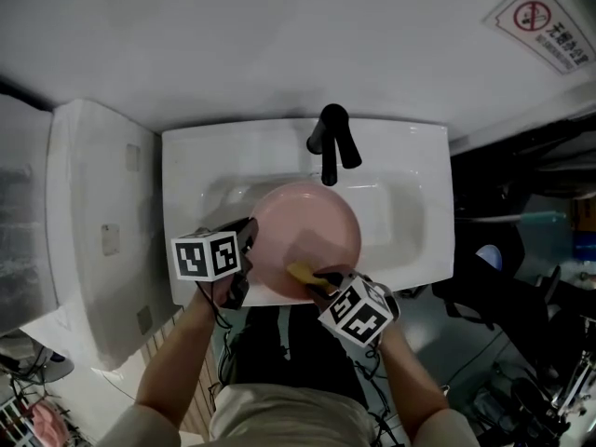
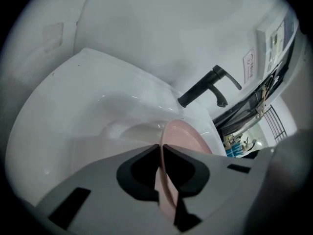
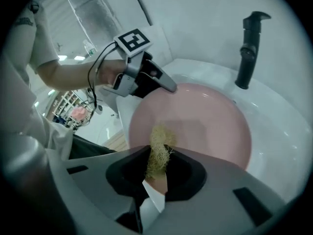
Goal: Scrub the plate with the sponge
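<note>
- Left gripper (image 2: 161, 153): the jaws stand narrow and clamp the left rim of the round, smooth pink plate (image 2: 185, 137). The pinch acts as a handle, apparently to keep the plate steady with its face turned toward the other tool.
- Right gripper (image 3: 157, 164): the jaws are closed on a pale yellow, fibrous sponge (image 3: 159, 148), whose tuft stands out beyond the fingertips. Gripping it at the base leaves the free end as the working surface.
- Sponge and plate: in the head view the sponge (image 1: 303, 271) lies on the near, lower part of the plate (image 1: 307, 222), just ahead of the right gripper (image 1: 321, 279). The left gripper (image 1: 250, 238) sits at the rim, well to the side. The sponge appears to touch the plate, though how hard it presses cannot be judged.
- Setting: the plate is held over the bowl of the white ceramic sink (image 1: 419, 212), just below the black tap (image 1: 331, 142), presumably so that any runoff falls into the basin.
</note>
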`<state>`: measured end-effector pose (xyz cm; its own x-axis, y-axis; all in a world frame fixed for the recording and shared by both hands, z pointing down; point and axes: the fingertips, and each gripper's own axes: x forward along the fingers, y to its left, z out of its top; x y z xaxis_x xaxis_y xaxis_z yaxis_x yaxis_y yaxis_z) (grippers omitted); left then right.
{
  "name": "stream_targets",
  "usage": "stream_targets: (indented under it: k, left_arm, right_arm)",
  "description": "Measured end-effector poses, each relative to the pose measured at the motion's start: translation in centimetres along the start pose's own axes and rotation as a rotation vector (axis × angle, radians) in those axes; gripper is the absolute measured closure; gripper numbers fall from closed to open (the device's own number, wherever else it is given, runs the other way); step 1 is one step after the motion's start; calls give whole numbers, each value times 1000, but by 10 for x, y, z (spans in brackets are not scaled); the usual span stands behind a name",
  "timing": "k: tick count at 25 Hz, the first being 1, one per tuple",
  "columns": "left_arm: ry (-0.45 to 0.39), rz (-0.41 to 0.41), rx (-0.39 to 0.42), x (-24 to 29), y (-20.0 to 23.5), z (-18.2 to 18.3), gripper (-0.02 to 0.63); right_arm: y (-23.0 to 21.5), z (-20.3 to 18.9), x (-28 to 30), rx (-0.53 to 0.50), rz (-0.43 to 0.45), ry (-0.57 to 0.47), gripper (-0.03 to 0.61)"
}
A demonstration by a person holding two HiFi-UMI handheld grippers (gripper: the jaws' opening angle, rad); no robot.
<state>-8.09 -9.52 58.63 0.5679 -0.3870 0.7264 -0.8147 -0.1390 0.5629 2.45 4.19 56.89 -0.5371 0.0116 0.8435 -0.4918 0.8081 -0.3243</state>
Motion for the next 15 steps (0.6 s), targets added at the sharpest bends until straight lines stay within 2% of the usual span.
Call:
stream_targets:
  k: [2,4,8,15]
  left_arm:
    - [7,-7,-7,0,-2,-3,584]
    - [19,-14,-8,1,-6,-8,586]
    - [50,-47,-34,3,-13,-21,586]
    - [40,-47,-33,0,-5,-17,583]
  right_arm:
    - [16,16,12,-22,58,-35,502]
    - [22,34,23,-53,73,-53,502]
    - [-2,62,36,-53,-6,-82,502]
    - [-37,77,43,-13,-105,-97,503]
